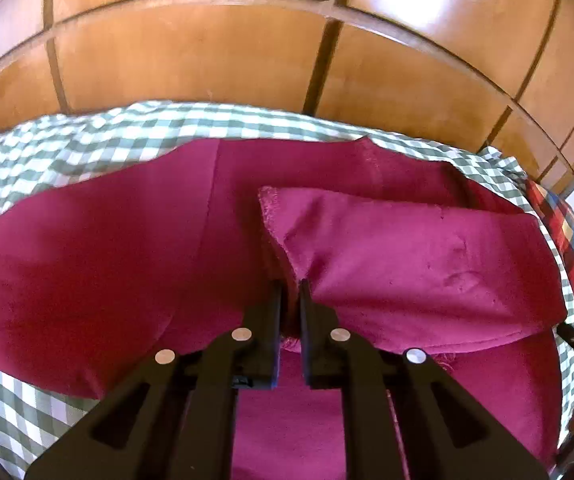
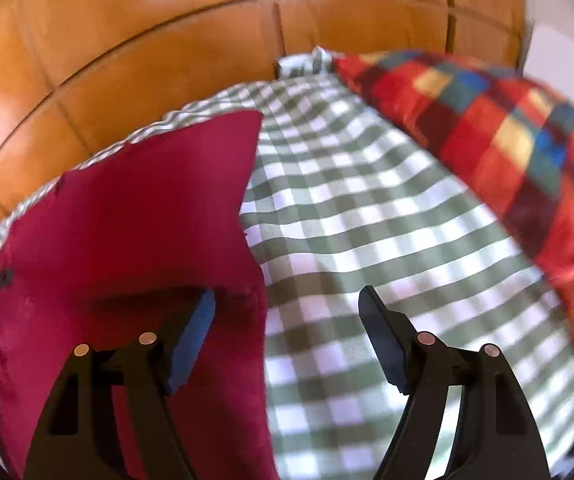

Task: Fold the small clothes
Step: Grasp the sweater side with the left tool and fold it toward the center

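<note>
A dark red garment (image 1: 99, 248) lies spread on a green-and-white checked sheet (image 1: 47, 148). One part of it (image 1: 407, 256) is folded over toward the middle. My left gripper (image 1: 291, 286) is shut on a pinch of this red cloth near the fold's inner corner. In the right wrist view the same red garment (image 2: 135, 220) fills the left side, its straight edge running down the middle. My right gripper (image 2: 287, 300) stands open above that edge, its left finger (image 2: 195, 336) over the red cloth and its right finger (image 2: 383, 336) over the sheet, with nothing pinched.
A wooden panelled wardrobe (image 1: 207, 60) rises right behind the bed. A red, blue and yellow checked pillow (image 2: 507, 152) lies on the sheet to the right. Bare checked sheet (image 2: 367, 220) stretches between the garment and the pillow.
</note>
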Available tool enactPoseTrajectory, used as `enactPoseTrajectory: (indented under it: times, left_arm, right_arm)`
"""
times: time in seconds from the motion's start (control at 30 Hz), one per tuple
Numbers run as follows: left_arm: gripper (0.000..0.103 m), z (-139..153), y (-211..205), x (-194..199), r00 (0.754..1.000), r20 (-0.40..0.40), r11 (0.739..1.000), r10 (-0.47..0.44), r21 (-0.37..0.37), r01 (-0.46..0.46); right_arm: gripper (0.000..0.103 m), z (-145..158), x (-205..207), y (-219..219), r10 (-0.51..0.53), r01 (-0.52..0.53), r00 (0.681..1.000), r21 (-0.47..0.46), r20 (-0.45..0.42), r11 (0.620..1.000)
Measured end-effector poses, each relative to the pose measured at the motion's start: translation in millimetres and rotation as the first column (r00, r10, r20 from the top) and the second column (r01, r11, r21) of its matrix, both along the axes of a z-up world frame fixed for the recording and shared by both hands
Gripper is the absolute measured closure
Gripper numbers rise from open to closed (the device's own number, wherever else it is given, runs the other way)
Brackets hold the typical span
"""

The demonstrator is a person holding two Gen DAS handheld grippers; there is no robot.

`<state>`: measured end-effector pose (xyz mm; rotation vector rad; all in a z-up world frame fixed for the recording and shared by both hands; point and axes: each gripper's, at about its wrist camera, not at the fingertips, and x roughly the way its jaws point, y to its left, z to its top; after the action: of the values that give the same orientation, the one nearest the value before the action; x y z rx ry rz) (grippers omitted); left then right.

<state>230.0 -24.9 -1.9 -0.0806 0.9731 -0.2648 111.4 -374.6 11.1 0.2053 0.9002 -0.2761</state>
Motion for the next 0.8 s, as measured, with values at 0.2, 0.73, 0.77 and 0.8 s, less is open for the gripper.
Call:
enactPoseTrajectory:
  times: [0.2, 0.73, 0.77, 0.8]
  left_arm:
    - [0.096, 21.2, -5.2, -11.0, 0.994, 0.108, 1.0, -0.017, -0.007, 0.017]
    - [0.071, 0.3, 24.0, -8.8, 0.997, 0.018, 0.997, 0.077, -0.003, -0.077]
    - [0.066, 2.2, 26.4, -13.4, 0.996, 0.016, 0.996, 0.083, -0.015, -0.083]
    - [0.061, 5.0, 31.4, -20.1, 0.996, 0.015, 0.995, 0.092, -0.031, -0.091]
  right_arm:
    - [0.029, 44.8, 12.0, 33.5, 0.166, -0.178, 0.972, 0.06, 0.165, 0.982]
    - [0.025, -48.0, 96.6, 58.9, 0.124, -0.124, 0.992, -0.038, 0.012, 0.992]
    - [0.025, -48.8, 97.1, 58.5, 0.123, -0.123, 0.992, -0.04, 0.014, 0.992]
    - [0.025, -48.8, 96.4, 58.9, 0.123, -0.122, 0.992, -0.043, 0.017, 0.992]
